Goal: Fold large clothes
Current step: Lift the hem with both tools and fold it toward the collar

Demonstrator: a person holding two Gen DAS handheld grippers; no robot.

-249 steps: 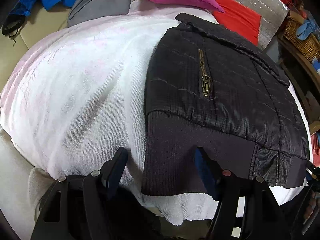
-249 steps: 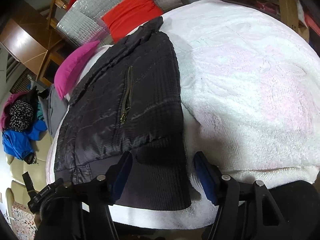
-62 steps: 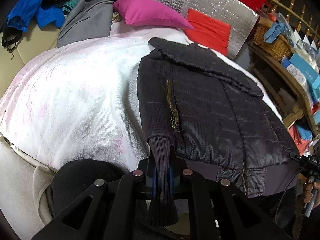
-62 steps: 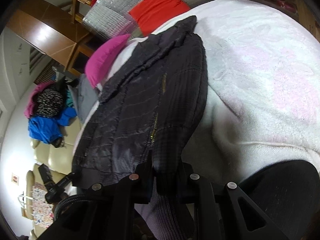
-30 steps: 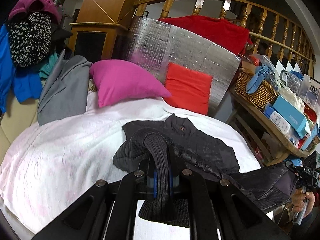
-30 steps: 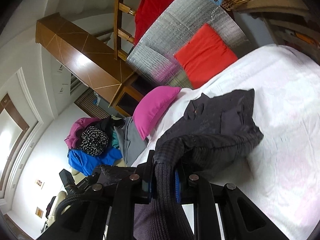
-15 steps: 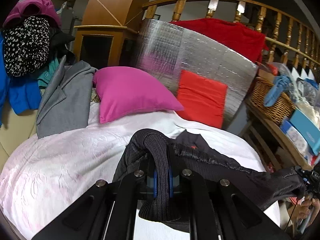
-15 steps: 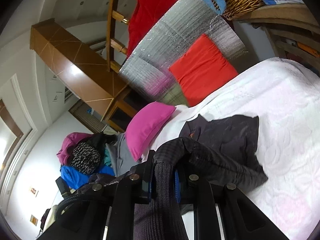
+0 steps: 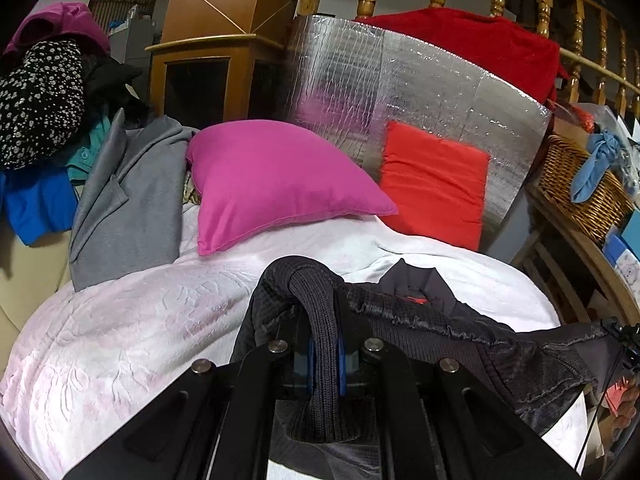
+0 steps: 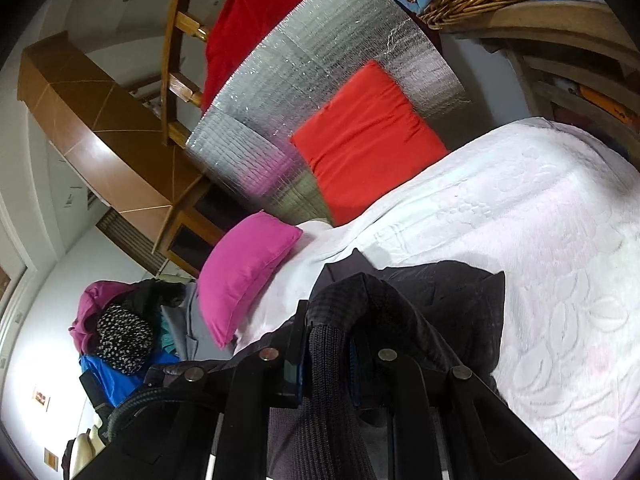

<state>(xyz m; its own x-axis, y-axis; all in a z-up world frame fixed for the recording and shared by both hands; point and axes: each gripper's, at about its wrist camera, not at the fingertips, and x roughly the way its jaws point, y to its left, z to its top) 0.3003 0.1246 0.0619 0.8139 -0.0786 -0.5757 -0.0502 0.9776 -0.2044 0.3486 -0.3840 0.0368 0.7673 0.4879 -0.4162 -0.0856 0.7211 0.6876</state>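
the white blanket (image 9: 120, 320) fills the lower half of both views. on it, at 6 o'clock in each view, lies the black jacket (image 9: 460, 320): its collar end rests on the blanket toward 12, while its ribbed hem is lifted off the blanket at both corners. behind the blanket, at 12 to 1 o'clock in the left view, a silver panel (image 9: 400, 92) stands upright with a red cushion (image 9: 432, 184) leaning on it. a pink pillow (image 9: 272, 184) sits at 11, touching the blanket's far edge, with a grey coat (image 9: 128, 200) just beside it at 9. a basket (image 9: 584, 196) is at 3. the left gripper (image 9: 324, 364) is clamped tight on the hem's ribbing, which loops over its jaws. the right gripper (image 10: 324, 372) is likewise pinched on the ribbing at the hem's other corner.
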